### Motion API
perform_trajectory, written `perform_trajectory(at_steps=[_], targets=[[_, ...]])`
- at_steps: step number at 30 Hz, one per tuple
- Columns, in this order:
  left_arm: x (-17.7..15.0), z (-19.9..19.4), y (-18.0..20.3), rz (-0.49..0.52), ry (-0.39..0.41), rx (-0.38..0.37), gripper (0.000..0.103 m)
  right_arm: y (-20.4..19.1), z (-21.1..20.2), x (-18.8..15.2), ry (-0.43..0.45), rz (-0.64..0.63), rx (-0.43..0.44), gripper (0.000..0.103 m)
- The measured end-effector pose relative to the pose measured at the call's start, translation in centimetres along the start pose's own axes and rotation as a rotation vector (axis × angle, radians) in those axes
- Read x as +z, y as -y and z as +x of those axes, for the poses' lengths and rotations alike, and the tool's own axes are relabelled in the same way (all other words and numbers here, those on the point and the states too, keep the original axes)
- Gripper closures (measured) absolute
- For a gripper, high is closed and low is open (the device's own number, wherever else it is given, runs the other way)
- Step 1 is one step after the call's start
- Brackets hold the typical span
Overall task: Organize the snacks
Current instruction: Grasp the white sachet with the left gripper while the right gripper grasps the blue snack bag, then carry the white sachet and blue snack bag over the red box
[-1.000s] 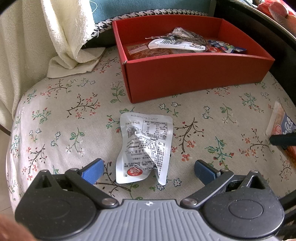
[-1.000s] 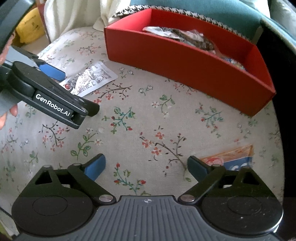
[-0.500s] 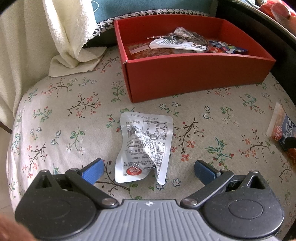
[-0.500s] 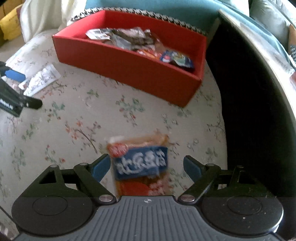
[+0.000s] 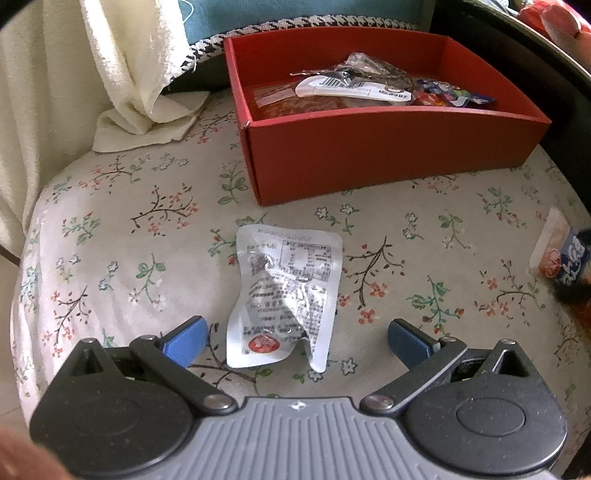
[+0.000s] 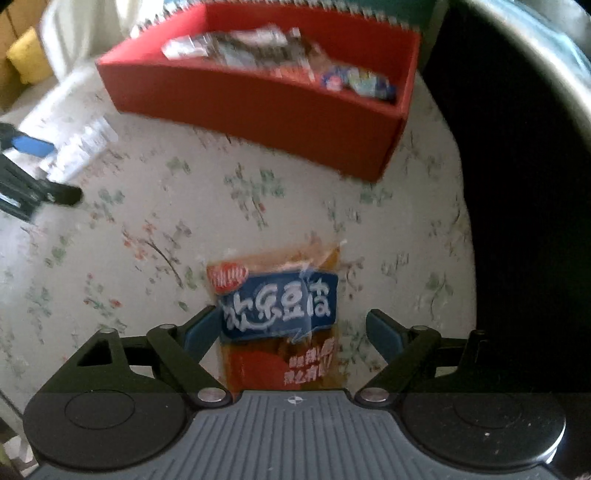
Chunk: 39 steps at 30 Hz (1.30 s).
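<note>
A crumpled silver snack packet (image 5: 284,295) lies on the floral cushion, its near end between the wide-apart fingers of my left gripper (image 5: 295,341), which is open and not touching it. An orange snack packet with a blue label (image 6: 280,314) lies flat between the spread fingers of my right gripper (image 6: 291,332), also open, pads clear of it. That packet shows at the right edge of the left wrist view (image 5: 565,262). The red box (image 5: 388,151) holding several snack packets stands at the back (image 6: 266,107). The left gripper shows at the left edge of the right wrist view (image 6: 33,173).
A cream towel (image 5: 140,81) hangs and pools at the back left of the floral cushion (image 5: 110,240). A dark curved frame (image 6: 517,184) borders the cushion on the right. A teal backrest (image 5: 295,11) stands behind the box.
The right gripper has swung right across the cushion until the orange packet sits between its fingers. Its fingertip has left the left wrist view. The left gripper has stayed put.
</note>
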<state>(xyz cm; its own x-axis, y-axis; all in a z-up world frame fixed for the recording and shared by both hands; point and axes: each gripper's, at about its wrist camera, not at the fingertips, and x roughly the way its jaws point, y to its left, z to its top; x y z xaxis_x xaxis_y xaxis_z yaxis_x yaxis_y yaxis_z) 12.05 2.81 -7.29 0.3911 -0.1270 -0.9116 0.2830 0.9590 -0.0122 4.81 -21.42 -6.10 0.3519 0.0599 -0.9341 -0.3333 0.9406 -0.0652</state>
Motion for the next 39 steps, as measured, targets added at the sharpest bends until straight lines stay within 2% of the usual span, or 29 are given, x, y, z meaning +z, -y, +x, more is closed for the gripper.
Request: perform_trajectory(at_steps=[5, 7, 8, 9, 10, 11, 15, 20, 27, 39], targets=[[0.4, 0.3, 0.2, -0.024, 0.026, 0.018, 0.005, -1.5, -0.4, -0.4, 0.016, 0.014, -0.023, 0.021], [0.5, 0.1, 0.3, -0.028, 0.036, 0.023, 0.014, -1.7, -0.6, -0.4, 0.014, 0.037, -0.017, 0.026], [0.5, -0.2, 0.4, -0.029, 0.044, 0.016, 0.026, -1.8, -0.7, -0.4, 0.011, 0.044, -0.013, 0.029], [0.6, -0.5, 0.5, -0.030, 0.054, 0.024, 0.044, -1.9, -0.7, -0.4, 0.008, 0.048, -0.011, 0.031], [0.6, -0.8, 0.4, -0.034, 0.061, 0.014, 0.054, -2.0, -0.8, -0.3, 0.005, 0.053, -0.009, 0.032], [0.7, -1.0, 0.3, -0.045, 0.054, -0.006, 0.054, -2.0, -0.9, -0.2, 0.001, 0.061, 0.001, 0.033], [0.4, -1.2, 0.2, -0.048, 0.046, 0.009, 0.054, -2.0, -1.2, 0.2, 0.006, 0.096, 0.047, 0.037], [0.2, -2.1, -0.6, -0.100, 0.047, -0.018, 0.055, -2.4, -2.4, 1.1, 0.053, 0.124, 0.096, 0.038], [0.6, -4.5, -0.7, -0.120, 0.106, -0.061, 0.055, -2.9, -4.1, 3.2, 0.142, 0.170, 0.154, 0.038], [2.2, -6.9, 0.8, -0.098, 0.194, -0.092, 0.054, -2.5, -6.2, 6.4, 0.265, 0.238, 0.164, 0.038]])
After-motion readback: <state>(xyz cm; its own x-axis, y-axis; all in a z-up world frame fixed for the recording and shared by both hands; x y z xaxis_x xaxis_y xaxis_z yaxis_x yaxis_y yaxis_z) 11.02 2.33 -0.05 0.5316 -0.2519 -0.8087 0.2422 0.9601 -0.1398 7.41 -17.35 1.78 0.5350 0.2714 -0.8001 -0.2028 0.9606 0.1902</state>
